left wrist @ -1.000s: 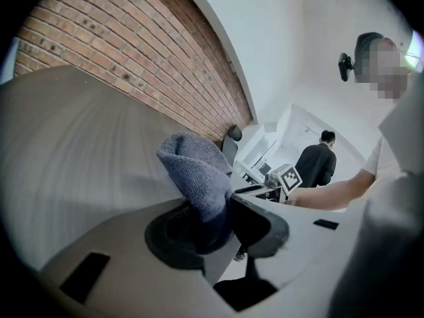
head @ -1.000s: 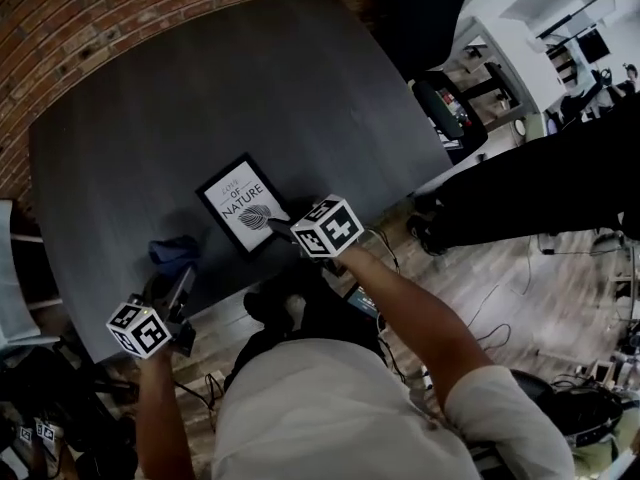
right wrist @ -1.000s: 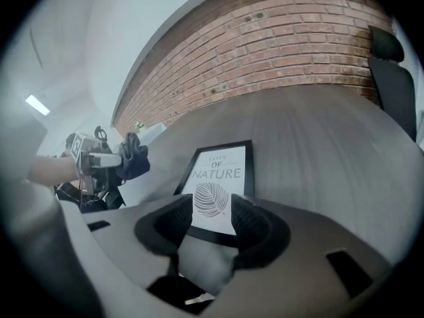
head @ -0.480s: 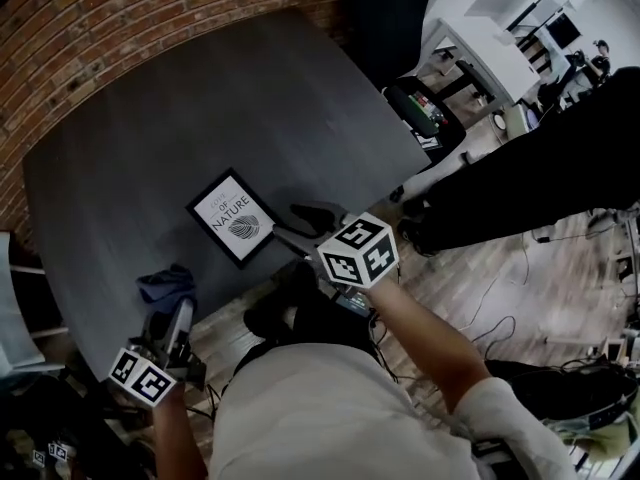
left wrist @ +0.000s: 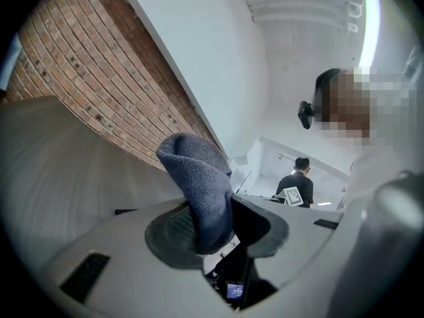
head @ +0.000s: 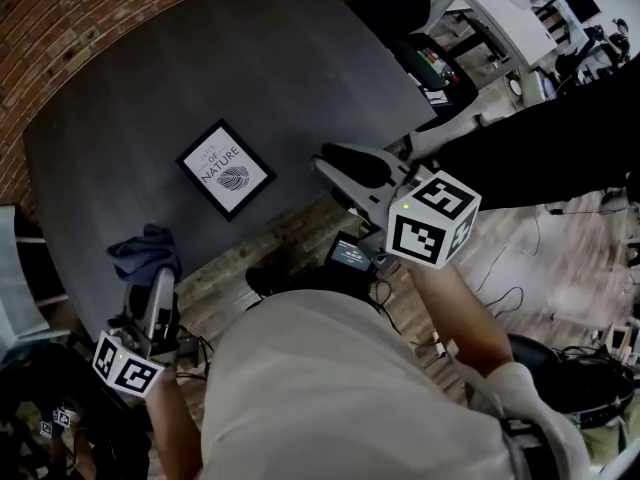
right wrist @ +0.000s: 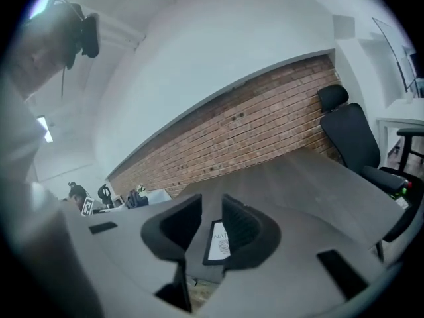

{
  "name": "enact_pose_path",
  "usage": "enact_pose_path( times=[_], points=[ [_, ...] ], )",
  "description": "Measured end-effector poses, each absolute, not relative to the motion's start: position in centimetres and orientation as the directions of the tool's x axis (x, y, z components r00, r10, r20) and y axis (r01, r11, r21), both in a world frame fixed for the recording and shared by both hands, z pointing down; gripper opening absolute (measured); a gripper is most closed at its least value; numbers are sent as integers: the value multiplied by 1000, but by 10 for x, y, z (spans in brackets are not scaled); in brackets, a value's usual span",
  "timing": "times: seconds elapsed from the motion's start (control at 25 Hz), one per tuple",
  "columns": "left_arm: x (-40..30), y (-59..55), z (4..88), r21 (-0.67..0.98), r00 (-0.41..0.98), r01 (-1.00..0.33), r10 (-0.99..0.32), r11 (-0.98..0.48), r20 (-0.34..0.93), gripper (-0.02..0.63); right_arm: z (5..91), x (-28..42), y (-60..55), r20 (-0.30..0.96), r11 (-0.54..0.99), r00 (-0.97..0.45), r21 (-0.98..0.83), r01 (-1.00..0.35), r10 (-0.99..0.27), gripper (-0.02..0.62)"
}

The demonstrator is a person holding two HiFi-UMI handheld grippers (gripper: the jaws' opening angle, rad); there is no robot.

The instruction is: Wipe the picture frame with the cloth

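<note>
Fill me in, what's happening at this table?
A person works with two handheld grippers. The left gripper is shut on a blue cloth, held off the table. The right gripper is empty; its jaws have just been closing on nothing. The frame lies flat on the table, touched by neither. No wiping right now.

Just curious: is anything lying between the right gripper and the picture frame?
Nothing: the head view shows only bare dark table between the right gripper and the picture frame.
</note>
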State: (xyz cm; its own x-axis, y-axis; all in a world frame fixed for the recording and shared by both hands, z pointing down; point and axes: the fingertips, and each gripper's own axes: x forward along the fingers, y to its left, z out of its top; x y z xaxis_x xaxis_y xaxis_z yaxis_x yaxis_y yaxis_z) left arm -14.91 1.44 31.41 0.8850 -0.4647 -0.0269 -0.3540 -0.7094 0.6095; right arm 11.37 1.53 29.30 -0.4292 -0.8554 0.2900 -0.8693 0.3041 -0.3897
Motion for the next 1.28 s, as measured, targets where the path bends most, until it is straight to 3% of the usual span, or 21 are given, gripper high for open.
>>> enact_pose_path(
  times=[0.4,1.0,1.28],
  points=[
    [-55,79,285,602,898,-324,-437,-730,-47,124,265,172,92,246,347,-454,-377,-859,-856,16],
    [1,172,284,602,900,-351,-437,-718,4,126,281,189,164,222,420,-530,-399,-815,-818,14],
    [3,185,278,593,921,-289,-387,-752,-42,126,274,182,185,208,405,-497,-365,-838,-842,14]
  ],
)
